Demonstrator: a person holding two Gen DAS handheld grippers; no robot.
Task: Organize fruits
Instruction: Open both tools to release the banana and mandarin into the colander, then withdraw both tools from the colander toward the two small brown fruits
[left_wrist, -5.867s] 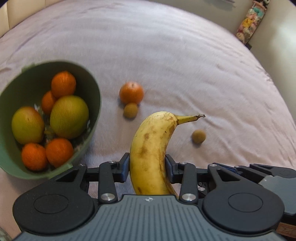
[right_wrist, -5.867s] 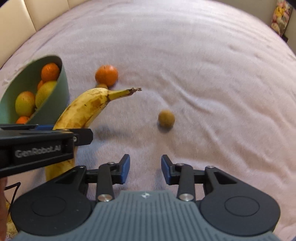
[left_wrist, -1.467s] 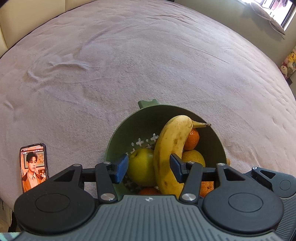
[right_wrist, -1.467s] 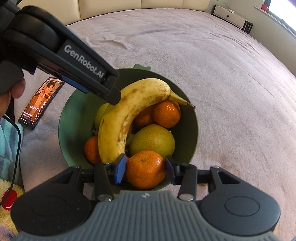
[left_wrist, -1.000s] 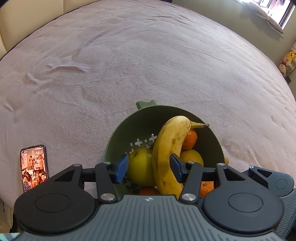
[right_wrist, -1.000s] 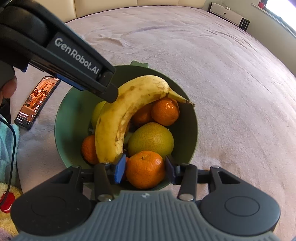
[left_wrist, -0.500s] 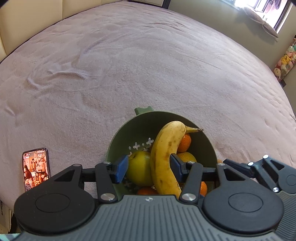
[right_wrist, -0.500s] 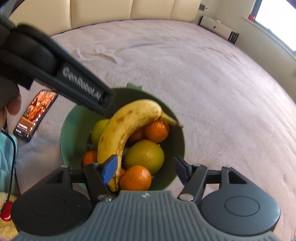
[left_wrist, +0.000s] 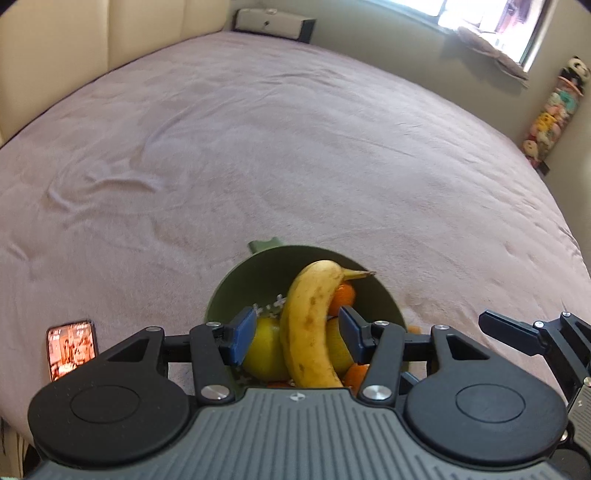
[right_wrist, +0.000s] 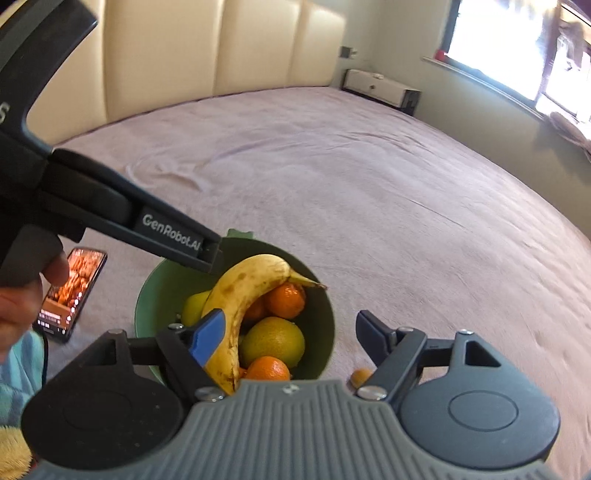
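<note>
The right gripper has just been opening its jaws and now holds nothing; the left gripper also stands open, apart from the banana; the banana and the tangerine now lie in the green bowl, while one small fruit waits beside it.

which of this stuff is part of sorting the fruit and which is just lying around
Job: banana, oranges, yellow-green fruits, green bowl, small brown fruit on the blanket beside the bowl.

Lying about: phone, stuffed toys, striped cloth.
</note>
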